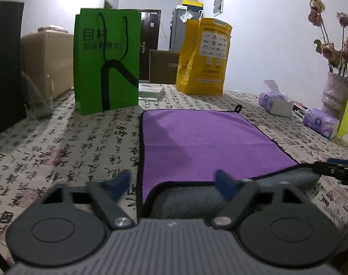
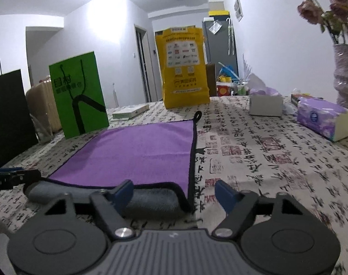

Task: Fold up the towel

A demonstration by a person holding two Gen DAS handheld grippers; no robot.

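Note:
A purple towel (image 1: 197, 142) with a dark hem lies flat on the calligraphy-print tablecloth; its near edge is turned up and shows a grey underside (image 1: 192, 197). My left gripper (image 1: 174, 181) is open at the towel's near left corner, one finger on each side of the hem. My right gripper (image 2: 174, 192) is open at the near right corner of the towel (image 2: 139, 153), its left finger over the grey fold (image 2: 151, 199). Each gripper's tip shows in the other view, at the far right of the left wrist view (image 1: 334, 169) and the far left of the right wrist view (image 2: 11, 176).
A green paper bag (image 1: 107, 61), a yellow bag (image 1: 203, 57) and a small white box (image 1: 151, 91) stand behind the towel. Tissue packs (image 1: 320, 123) and a vase of flowers (image 1: 334, 91) are at the right. A black bag (image 2: 6, 114) stands at the left.

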